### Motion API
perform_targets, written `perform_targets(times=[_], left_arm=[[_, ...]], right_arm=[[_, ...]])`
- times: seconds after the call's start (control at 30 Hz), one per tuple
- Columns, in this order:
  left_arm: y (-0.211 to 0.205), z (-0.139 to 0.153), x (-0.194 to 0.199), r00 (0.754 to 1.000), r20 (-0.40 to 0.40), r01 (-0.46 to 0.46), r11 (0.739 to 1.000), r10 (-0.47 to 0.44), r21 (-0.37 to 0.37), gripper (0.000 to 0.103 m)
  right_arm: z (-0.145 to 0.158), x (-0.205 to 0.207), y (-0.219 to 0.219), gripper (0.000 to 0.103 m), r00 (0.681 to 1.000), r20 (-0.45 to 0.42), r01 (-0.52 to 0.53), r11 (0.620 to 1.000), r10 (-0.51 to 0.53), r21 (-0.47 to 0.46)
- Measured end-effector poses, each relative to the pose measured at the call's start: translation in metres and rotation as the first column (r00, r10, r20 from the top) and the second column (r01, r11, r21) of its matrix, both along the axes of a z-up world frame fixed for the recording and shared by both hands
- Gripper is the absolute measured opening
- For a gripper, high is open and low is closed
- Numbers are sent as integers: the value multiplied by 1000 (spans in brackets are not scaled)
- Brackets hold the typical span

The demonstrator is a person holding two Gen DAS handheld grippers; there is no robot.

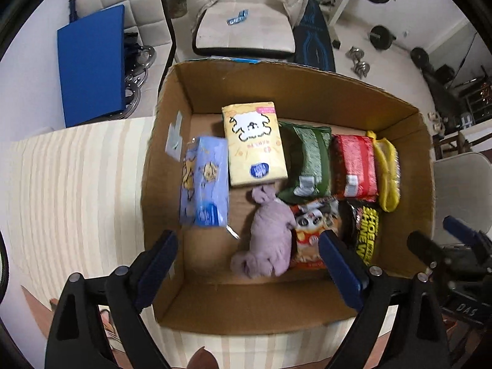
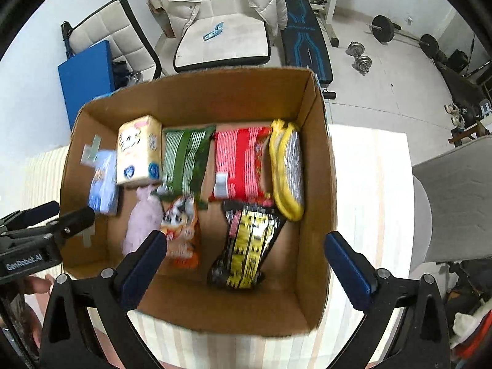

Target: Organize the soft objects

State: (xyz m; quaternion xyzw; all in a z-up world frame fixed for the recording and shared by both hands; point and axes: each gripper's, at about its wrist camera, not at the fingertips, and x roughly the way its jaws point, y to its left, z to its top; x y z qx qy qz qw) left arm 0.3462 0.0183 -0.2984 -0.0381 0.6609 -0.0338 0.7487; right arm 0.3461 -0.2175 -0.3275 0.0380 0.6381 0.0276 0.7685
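A cardboard box (image 1: 295,98) sits open on a striped table (image 1: 77,184), and both views look down into it. Along its far wall stand a yellow tissue pack (image 1: 253,144), a green pack (image 1: 307,163), a red pack (image 1: 353,166) and a yellow sponge (image 1: 387,175), side by side and touching. A blue tissue pack (image 1: 204,181) lies against the left wall. Nearer lie a lilac cloth (image 1: 267,236), an orange packet (image 1: 310,233) and a black-and-yellow packet (image 1: 366,230).

The right wrist view shows that last packet (image 2: 249,246) whole, with bare floor to its right; in the left view a finger partly hides it. The left view shows bare box floor in front of the cloth.

The left gripper (image 1: 247,264) hangs over the near half, fingers apart and holding nothing. The right gripper (image 2: 246,261) likewise gapes, empty.
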Motion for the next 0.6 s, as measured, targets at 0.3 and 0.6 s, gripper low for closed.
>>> perform_targets(times=[0.3,0.6], left_arm=[[-2,19,-42,995,96,11,997,-18,73,93],[-9,62,-74,985,172,5,997,-19,78,93]], right_arm=[[10,-50,0,103,999,31,27,999,-27,17],[48,-83,-8,103,994,90,52,997,-56,56]])
